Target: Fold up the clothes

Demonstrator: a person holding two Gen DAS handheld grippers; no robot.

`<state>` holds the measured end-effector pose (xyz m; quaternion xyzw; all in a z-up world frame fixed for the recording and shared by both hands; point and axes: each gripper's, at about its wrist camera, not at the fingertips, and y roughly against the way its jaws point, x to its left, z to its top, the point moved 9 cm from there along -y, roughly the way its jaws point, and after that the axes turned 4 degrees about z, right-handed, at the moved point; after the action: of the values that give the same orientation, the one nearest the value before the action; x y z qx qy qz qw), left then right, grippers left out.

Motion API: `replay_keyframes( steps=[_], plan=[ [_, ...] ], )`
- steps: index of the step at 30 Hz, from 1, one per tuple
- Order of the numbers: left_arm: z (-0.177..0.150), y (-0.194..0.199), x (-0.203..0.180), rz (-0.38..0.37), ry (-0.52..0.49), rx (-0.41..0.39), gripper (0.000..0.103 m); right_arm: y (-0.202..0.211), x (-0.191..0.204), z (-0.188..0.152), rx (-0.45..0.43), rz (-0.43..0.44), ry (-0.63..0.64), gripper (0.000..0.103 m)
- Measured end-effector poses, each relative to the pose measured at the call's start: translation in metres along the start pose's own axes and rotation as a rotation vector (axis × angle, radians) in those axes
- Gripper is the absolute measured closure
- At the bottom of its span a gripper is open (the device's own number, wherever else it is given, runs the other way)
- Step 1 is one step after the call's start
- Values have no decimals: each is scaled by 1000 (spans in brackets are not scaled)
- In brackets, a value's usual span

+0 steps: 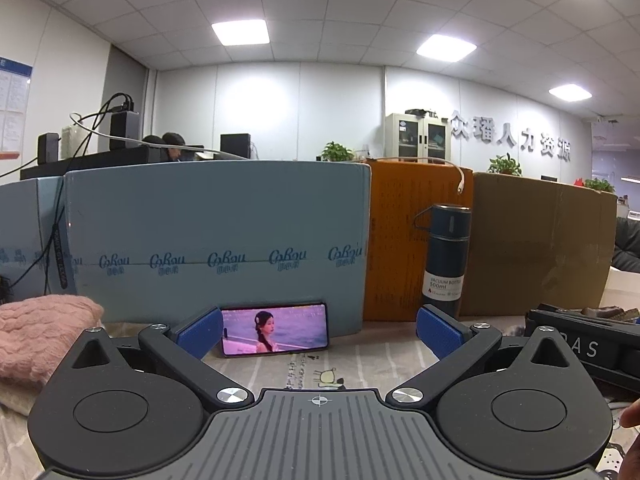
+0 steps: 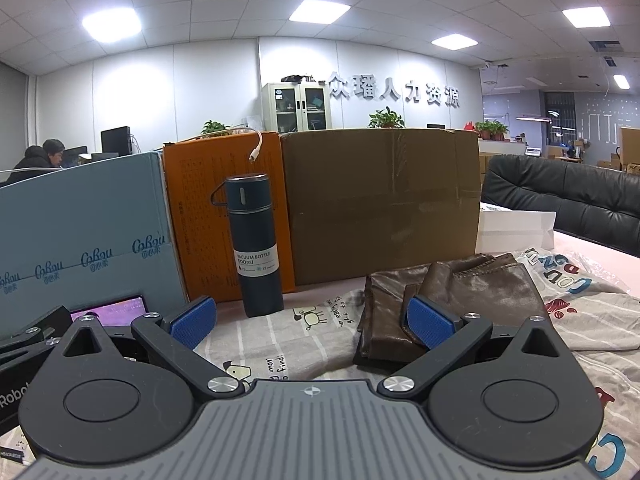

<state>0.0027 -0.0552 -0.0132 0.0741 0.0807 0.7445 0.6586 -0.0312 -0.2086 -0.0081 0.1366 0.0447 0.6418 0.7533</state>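
Observation:
A folded pink knit garment [image 1: 44,332] lies at the left of the left wrist view. A folded brown garment [image 2: 452,300] lies ahead right in the right wrist view, and a grey printed shirt [image 2: 592,312] lies spread to its right. My left gripper [image 1: 320,330] is open and empty, low over the striped cartoon-print cloth [image 1: 360,364]. My right gripper [image 2: 312,322] is open and empty over the same cloth [image 2: 288,332]; its right fingertip [image 2: 430,322] overlaps the brown garment's front edge in view.
A phone [image 1: 274,334] playing video leans on a blue box [image 1: 216,236]. A dark vacuum bottle [image 2: 256,248] stands before an orange box [image 2: 200,208] and a brown carton [image 2: 384,204]. The other gripper [image 1: 584,348] shows at the right. A black sofa [image 2: 568,196] is far right.

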Motion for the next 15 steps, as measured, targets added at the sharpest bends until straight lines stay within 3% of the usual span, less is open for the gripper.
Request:
replay_keyframes(
  steps=[15],
  plan=[
    [-4, 21, 23, 3, -9, -55, 0, 12, 14, -8, 9, 71, 1, 0]
  ],
)
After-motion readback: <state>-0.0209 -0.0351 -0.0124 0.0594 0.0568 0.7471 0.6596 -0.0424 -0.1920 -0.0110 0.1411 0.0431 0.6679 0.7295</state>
